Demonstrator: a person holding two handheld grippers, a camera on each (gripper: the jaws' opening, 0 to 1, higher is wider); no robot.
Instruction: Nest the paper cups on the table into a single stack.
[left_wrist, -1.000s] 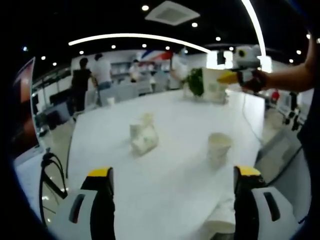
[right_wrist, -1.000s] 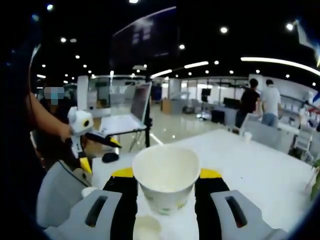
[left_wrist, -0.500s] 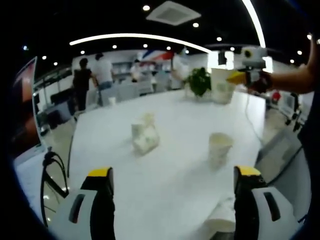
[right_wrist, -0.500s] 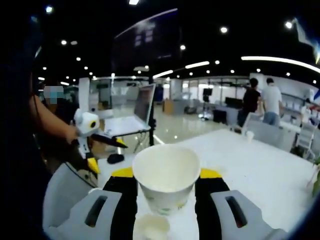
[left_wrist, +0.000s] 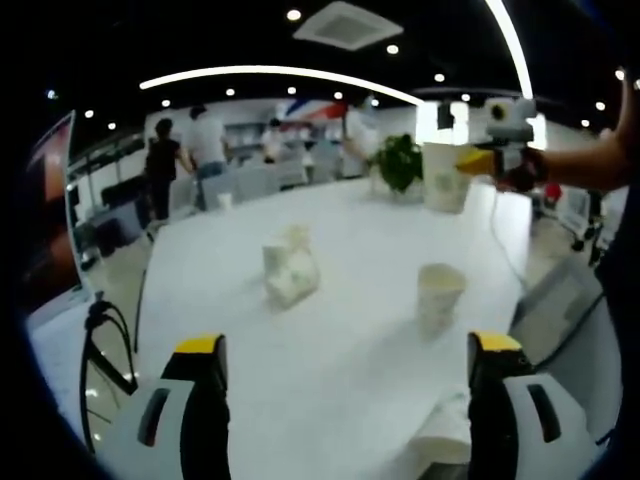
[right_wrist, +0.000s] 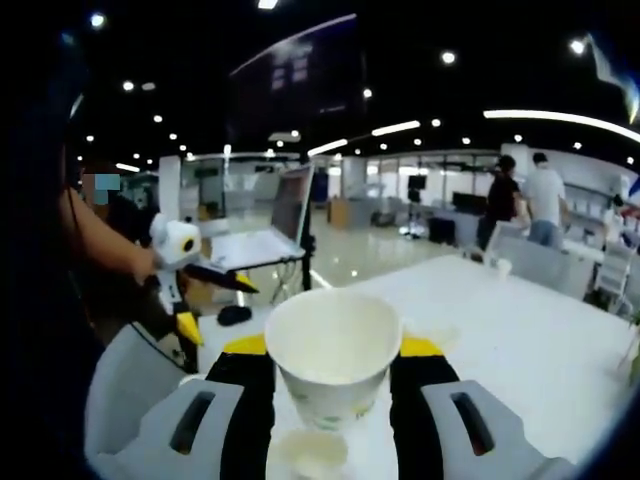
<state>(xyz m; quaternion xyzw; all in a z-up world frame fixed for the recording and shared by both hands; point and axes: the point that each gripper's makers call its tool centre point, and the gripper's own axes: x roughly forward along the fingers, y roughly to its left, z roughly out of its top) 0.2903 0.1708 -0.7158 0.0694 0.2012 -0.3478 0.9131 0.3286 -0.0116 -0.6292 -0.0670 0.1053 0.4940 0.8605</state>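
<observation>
Right gripper view: our right claw is clamped on a paper cup, one jaw on each side of its wall; cup upright, mouth open toward the camera, held above the white bench; directly below it, between the jaws, we see another cup standing on the bench, rim up, partly cut off by the lower edge; further left, a hand holds the left claw in the air past the bench edge, jaws spread with nothing between them; behind it a laptop on a stand; two people stand far back at the right.

Left gripper view: left claw jaws stand wide apart, empty, low over the bench; between and beyond them an upright paper cup on the bench, right of centre; well apart to its left, a crumpled cup lying on its side; a pale rounded shape sits near the right jaw at the lower edge, too blurred for us to identify; far right, the right claw shows in the air with the held cup raised over the far end of the bench; a potted plant just beside it on the bench; people stand in the background left.
</observation>
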